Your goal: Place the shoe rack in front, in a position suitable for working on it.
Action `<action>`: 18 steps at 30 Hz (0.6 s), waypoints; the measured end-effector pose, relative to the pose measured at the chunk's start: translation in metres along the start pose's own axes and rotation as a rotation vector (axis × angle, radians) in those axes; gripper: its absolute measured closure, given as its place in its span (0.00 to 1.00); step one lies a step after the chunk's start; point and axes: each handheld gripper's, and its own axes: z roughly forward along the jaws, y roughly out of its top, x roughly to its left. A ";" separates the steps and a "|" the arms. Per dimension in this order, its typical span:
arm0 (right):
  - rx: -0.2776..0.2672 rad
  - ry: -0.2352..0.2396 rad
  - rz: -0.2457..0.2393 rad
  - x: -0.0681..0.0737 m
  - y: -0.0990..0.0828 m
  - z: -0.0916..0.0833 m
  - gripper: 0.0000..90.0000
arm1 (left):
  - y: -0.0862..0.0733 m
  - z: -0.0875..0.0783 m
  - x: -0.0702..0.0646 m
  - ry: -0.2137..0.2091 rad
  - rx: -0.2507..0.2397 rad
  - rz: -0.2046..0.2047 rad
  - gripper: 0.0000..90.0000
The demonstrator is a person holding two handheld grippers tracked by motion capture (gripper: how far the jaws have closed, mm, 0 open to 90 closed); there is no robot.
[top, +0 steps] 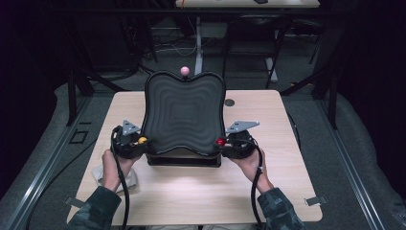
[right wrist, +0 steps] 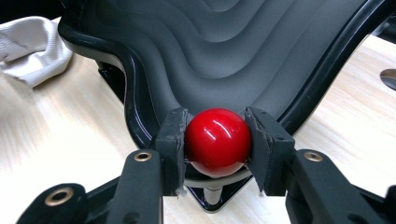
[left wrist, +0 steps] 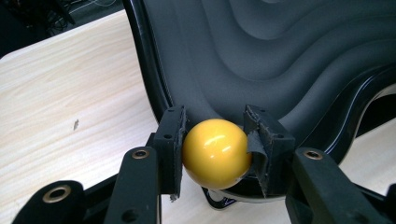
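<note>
Black, ridged tray (top: pixel 184 115) sits tilted on a dark base at the middle of the wooden table (top: pixel 201 191), a pink knob (top: pixel 185 71) at its far edge. Left gripper (left wrist: pixel 215 154) is clamped on the yellow ball knob (left wrist: pixel 215 153) at the tray's near left corner. Right gripper (right wrist: pixel 217 142) is clamped on the red ball knob (right wrist: pixel 218 141) at the near right corner; a white cloth (right wrist: pixel 28 44) lies beside the tray.

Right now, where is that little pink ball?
In the high view the pink ball sits at the far middle edge of the black wavy board, opposite the person's hands.
</note>
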 end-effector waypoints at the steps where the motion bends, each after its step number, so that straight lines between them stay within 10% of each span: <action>1: -0.003 0.009 -0.002 0.003 -0.002 -0.001 0.66 | -0.002 -0.002 -0.001 -0.002 -0.001 -0.001 0.66; 18: 0.009 0.051 -0.040 0.032 -0.012 -0.015 0.66 | -0.033 -0.041 -0.011 -0.031 0.001 -0.017 0.66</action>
